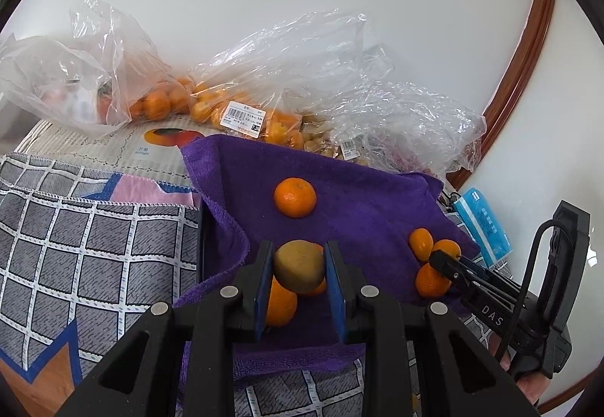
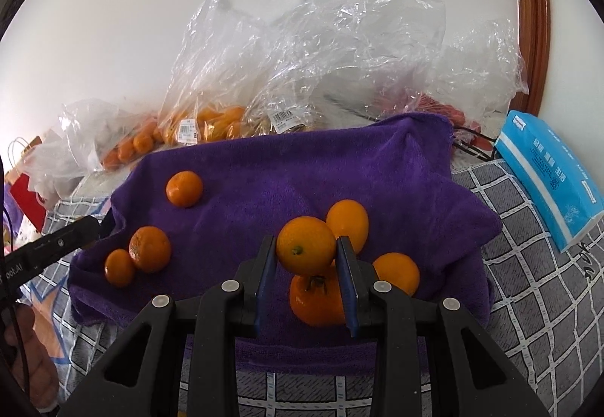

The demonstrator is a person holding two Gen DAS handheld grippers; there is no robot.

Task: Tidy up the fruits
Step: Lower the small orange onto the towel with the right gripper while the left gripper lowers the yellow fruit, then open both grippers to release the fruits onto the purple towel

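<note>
Fingers on my left gripper [image 1: 299, 268] clamp a greenish-brown fruit [image 1: 298, 266]; my right gripper [image 2: 306, 254] pinches a mandarin [image 2: 305, 245], both above the purple towel [image 2: 264, 168].

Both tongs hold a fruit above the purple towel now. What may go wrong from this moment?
1. The right tongs grip a round orange directly above another orange; released there, it may roll off the purple towel.
2. The left tongs squeeze a brownish-green fruit only near the fingertips, so it might slip out.
</note>
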